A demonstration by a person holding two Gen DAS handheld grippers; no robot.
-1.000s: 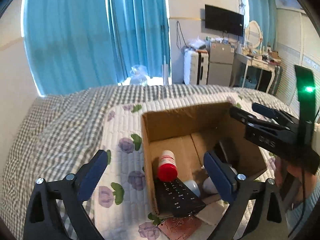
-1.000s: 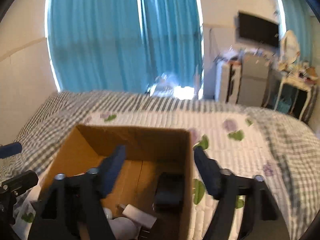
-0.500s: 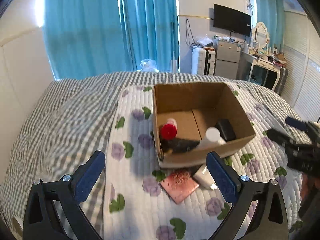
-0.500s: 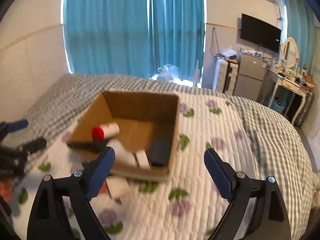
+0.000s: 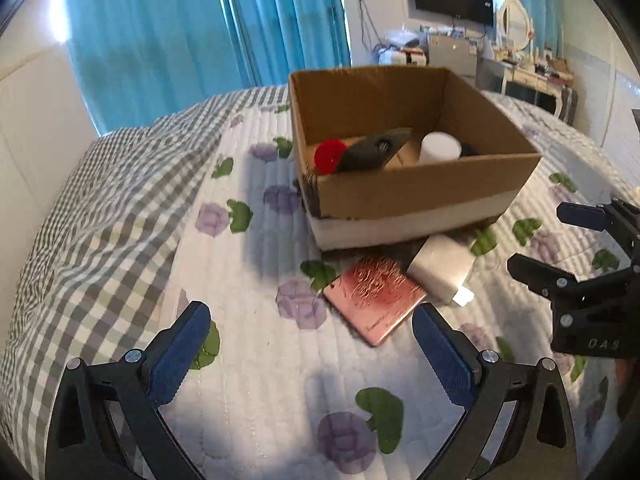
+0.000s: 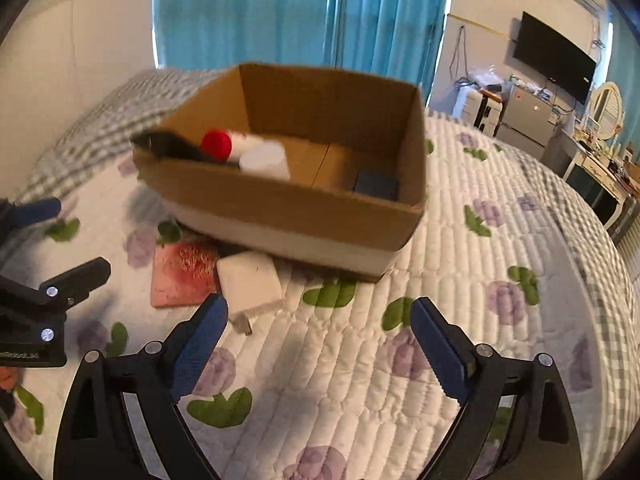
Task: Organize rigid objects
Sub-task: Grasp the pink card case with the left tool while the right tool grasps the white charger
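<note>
A cardboard box (image 5: 416, 196) (image 6: 288, 208) sits on the quilted bed. Inside it lie a red-capped bottle (image 5: 330, 156) (image 6: 218, 144), a black remote (image 5: 372, 148), a white bottle (image 5: 439, 146) (image 6: 266, 158) and a dark blue case (image 6: 376, 184). In front of the box lie a pink phone (image 5: 374, 298) (image 6: 182, 274) and a white charger (image 5: 440, 268) (image 6: 250, 284). My left gripper (image 5: 312, 356) is open and empty, just before the phone. My right gripper (image 6: 320, 340) is open and empty, right of the charger. Each shows in the other's view: the right one (image 5: 560, 248), the left one (image 6: 60, 240).
The floral quilt (image 5: 260, 380) lies over a grey checked bedspread (image 5: 100, 208). Blue curtains (image 5: 200, 28) hang behind the bed. A dresser, fridge and wall television (image 6: 556, 60) stand at the far right.
Both grippers have drawn back out of and away from the box and come lower, toward the phone and charger. Both stay open and empty.
</note>
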